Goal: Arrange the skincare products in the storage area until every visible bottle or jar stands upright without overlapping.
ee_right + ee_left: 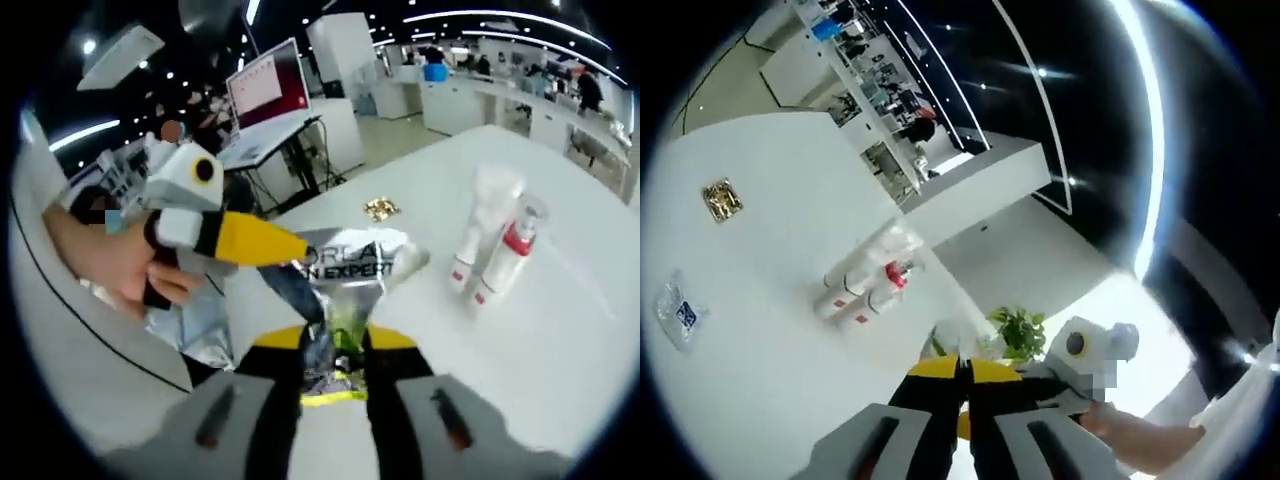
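In the left gripper view, the left gripper (pixel 962 375) has its yellow-tipped jaws pressed together with nothing between them. Beyond it, on the white table (pixel 770 200), a cluster of white skincare tubes (pixel 862 285) with red labels lies flat, long axes roughly parallel.

In the right gripper view, the right gripper (pixel 335 350) clamps the lower edge of a silvery L'Oréal sachet (pixel 350 265). The left gripper reaches in, yellow tip at the sachet. The tubes lie just right of it, caps toward the far table edge.
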`<state>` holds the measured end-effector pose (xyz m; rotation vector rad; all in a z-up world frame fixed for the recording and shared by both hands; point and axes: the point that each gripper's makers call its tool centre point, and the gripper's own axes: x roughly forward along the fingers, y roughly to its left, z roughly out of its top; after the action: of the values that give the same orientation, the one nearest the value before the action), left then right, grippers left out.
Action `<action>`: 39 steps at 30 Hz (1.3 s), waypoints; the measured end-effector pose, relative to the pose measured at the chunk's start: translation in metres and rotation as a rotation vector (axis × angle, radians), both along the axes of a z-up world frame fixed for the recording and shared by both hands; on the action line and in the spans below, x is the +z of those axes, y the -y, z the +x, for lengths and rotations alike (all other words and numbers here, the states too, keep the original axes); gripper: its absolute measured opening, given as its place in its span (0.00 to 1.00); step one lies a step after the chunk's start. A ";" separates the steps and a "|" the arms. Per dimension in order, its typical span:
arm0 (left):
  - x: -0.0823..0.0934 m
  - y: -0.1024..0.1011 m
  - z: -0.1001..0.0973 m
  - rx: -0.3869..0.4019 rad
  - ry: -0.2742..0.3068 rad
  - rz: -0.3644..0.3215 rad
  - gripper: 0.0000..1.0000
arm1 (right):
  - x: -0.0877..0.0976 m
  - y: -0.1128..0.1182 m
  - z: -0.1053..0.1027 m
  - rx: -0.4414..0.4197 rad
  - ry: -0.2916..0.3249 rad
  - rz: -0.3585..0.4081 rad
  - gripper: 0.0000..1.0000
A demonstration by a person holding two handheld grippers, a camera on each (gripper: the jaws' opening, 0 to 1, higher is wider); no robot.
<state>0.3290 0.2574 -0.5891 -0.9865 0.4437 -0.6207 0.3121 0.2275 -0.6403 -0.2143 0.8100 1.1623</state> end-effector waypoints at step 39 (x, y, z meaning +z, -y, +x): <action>0.057 0.036 -0.066 -0.413 0.305 -0.005 0.08 | 0.063 0.031 -0.076 0.268 -0.293 0.554 0.02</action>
<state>0.2629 0.2209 -0.5317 -0.7910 0.3751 -1.1272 0.2357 0.1967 -0.5777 0.3234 0.6928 1.6510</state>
